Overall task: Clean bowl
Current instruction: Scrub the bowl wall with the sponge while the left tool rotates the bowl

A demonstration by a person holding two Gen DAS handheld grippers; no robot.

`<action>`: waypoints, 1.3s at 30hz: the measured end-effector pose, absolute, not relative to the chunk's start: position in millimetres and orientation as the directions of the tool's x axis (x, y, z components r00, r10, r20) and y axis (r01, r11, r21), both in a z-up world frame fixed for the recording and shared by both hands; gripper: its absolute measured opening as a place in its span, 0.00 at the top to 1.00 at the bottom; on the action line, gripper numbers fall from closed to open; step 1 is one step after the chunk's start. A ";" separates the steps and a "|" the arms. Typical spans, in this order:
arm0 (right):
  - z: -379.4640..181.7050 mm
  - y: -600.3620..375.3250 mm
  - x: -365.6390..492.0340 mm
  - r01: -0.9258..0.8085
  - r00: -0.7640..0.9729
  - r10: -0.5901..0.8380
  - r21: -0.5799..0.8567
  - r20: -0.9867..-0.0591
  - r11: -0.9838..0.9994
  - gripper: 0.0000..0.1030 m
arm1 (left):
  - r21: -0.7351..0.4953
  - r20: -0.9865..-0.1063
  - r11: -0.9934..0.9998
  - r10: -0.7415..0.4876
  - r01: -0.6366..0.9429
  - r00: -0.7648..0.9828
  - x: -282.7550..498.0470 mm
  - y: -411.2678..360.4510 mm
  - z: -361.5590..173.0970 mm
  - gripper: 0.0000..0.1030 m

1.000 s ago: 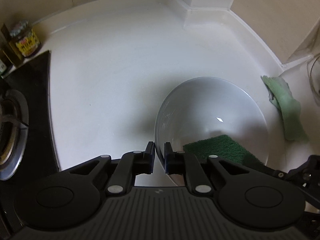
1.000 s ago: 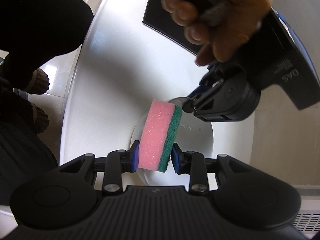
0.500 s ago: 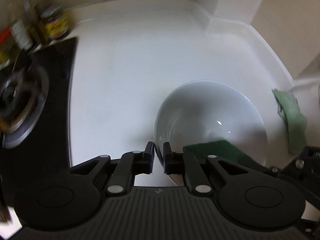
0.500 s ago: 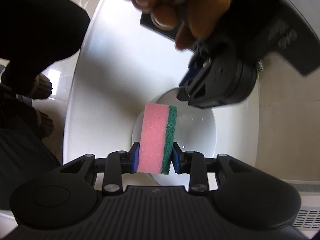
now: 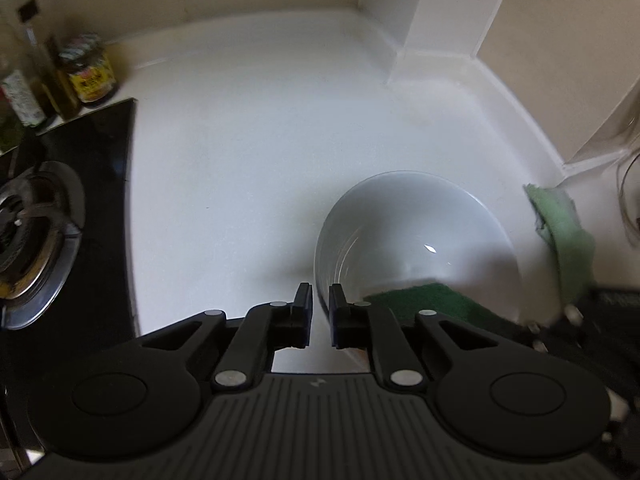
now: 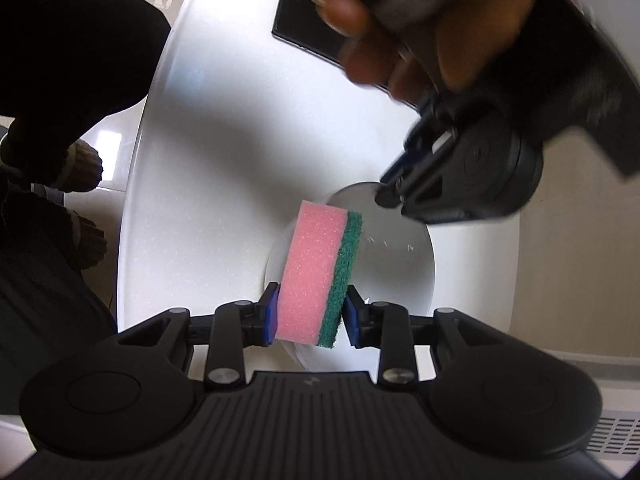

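A white bowl (image 5: 416, 240) stands on the white counter. My left gripper (image 5: 320, 312) is shut on the bowl's near rim, one finger inside and one outside. In the right wrist view the same bowl (image 6: 400, 264) lies below, with the left gripper (image 6: 390, 192) clamped on its far rim. My right gripper (image 6: 310, 316) is shut on a pink sponge with a green scouring side (image 6: 316, 272), held over the bowl. The sponge's green face (image 5: 428, 300) shows inside the bowl in the left wrist view.
A black hob with a gas burner (image 5: 28, 236) lies at the left, with jars and bottles (image 5: 86, 74) behind it. A green cloth (image 5: 564, 236) lies right of the bowl. The counter meets walls and a white column (image 5: 440, 12) at the back. The person's legs (image 6: 60, 80) stand beside the counter edge.
The left gripper and bowl have swung and tilted, so the hob and jars shifted right in view. The sponge has tilted and moved inside the bowl. Both grips are unchanged.
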State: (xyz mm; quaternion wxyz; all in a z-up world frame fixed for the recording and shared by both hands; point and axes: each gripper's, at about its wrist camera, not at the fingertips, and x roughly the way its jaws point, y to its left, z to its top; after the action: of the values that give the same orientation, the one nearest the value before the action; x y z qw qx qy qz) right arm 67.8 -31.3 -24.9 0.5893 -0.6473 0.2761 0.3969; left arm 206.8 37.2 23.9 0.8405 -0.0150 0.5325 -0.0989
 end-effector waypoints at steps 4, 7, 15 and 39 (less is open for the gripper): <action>-23.5 -26.9 69.4 -0.832 0.527 0.111 -0.538 -0.842 -0.136 0.73 | -0.140 -0.897 0.980 -0.186 0.142 0.401 203.5 34.1 16.3 0.89; -21.5 -22.0 70.4 -0.837 0.520 0.121 -0.533 -0.845 -0.123 0.73 | -0.121 -0.903 0.981 -0.171 0.149 0.394 213.1 32.6 10.5 0.90; -20.8 -35.0 72.9 -0.806 0.543 0.134 -0.560 -0.829 -0.194 0.72 | -0.132 -0.911 0.960 -0.216 0.247 0.351 245.8 28.4 6.2 0.89; -25.5 -43.7 103.4 -0.801 0.571 0.072 -0.575 -0.818 -0.169 0.72 | -0.164 -0.897 0.953 -0.251 0.253 0.365 262.9 20.4 9.5 0.87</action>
State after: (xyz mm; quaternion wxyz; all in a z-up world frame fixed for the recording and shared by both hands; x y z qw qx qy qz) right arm 103.4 -43.7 -25.4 0.5839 -0.6669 0.2733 0.3737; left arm 262.9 20.4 9.5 0.8260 0.0011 0.5426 -0.1526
